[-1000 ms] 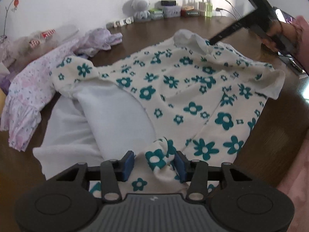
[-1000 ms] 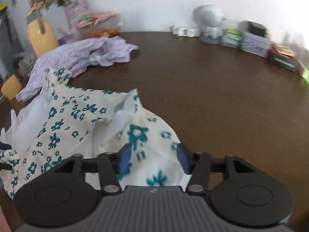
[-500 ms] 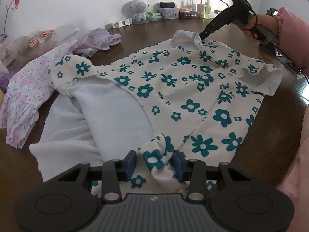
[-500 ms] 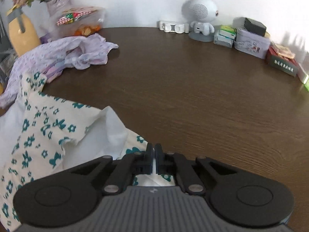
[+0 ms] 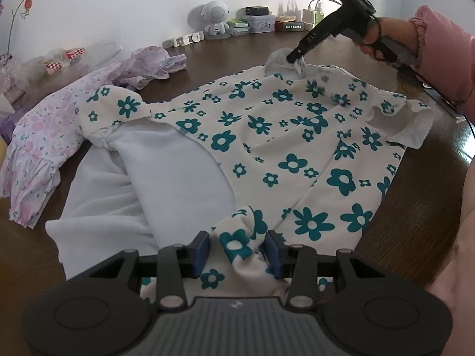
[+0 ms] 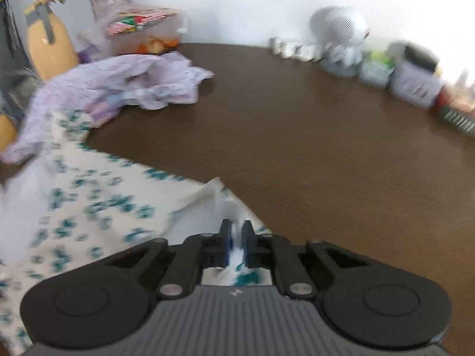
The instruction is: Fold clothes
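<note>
On wood — both grippers, left gripper [image 5: 237, 250] and right gripper [image 6: 236, 244], pinch floral garment [image 5: 267, 136].

Dark wooden table [image 6: 311, 148] against a plain white wall [image 5: 133, 3].

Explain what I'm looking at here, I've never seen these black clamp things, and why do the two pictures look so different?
There is no robot here: a person holds a two-finger clamp in each hand, each with a wide-angle camera looking along its fingers. One picture is from the left gripper, the other from the right gripper. On the brown table lies a cream garment with teal flowers, beside a pink floral garment. The left gripper grips a bunched fold near the hem; the right pinches the far collar edge. Ornaments stand along the wall.
</note>
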{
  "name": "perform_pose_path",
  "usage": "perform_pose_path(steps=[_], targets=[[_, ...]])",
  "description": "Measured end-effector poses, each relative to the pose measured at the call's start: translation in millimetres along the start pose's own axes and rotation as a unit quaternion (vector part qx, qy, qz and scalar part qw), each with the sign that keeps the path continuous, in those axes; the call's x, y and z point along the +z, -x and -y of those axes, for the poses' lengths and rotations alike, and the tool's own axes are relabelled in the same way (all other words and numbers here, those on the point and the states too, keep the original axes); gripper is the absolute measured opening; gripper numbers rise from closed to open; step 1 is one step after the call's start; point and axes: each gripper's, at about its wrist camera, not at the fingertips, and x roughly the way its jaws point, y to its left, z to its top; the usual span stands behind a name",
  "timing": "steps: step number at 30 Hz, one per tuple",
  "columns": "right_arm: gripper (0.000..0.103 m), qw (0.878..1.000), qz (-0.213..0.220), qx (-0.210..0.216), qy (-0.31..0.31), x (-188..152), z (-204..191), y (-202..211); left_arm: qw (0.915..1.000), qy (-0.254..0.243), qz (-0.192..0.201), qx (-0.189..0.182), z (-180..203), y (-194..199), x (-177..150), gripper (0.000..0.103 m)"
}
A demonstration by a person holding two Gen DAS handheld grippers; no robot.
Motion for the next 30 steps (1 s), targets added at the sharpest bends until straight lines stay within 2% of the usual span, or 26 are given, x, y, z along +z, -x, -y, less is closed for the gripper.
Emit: perform_pose_path(steps=[1, 2, 6, 8, 11, 15, 19, 24, 30], targets=[[0.005, 1.0, 0.006, -0.027, 0.013, 1.7, -0.9, -0.5, 1.0, 0.0, 0.0, 0.0, -0.2, 0.0, 0.1, 0.04], [0.005, 0.999, 0.005, -0.034, 0.017, 2.4, -0.6, -2.0, 1.0, 0.0, 0.0, -0.001, -0.2, 0.3, 0.0, 0.04], [0.009, 1.0, 0.002, -0.021, 0.017, 0.3, -1.6, -2.2, 1.0, 0.0, 0.001, 0.001, 0.5, 1.0, -0.6, 0.04], [0.023, 1.0, 0.014, 0.01, -0.011, -1.4, 3.3, 9.6, 1.0, 0.001, 0.001, 0.002, 0.6, 1.0, -0.4, 0.04], [0.034, 0.997, 0.031, 0.047, -0.045, -6.5, 11.4, 32.9, 1.0, 0.001, 0.001, 0.0, 0.1, 1.8, 1.4, 0.041], [0.047, 0.996, 0.032, 0.061, -0.053, -30.0, 17.9, 64.8, 0.9995, 0.015, 0.023, -0.017, -4.3, 9.1, 6.7, 0.049], [0.049, 0.996, 0.024, 0.076, -0.044, -65.1, 17.0, 94.0, 0.9996, 0.006, 0.027, -0.006, -2.8, 12.5, 14.3, 0.056], [0.05, 0.992, 0.013, 0.122, -0.007, -104.4, 0.3, 128.3, 0.9999, -0.011, 0.0, -0.007, 0.5, 4.4, 14.4, 0.06], [0.05, 0.981, -0.001, 0.181, 0.07, -119.3, -46.6, 145.6, 0.9996, -0.021, -0.019, -0.009, 6.1, -6.5, 11.4, 0.062]])
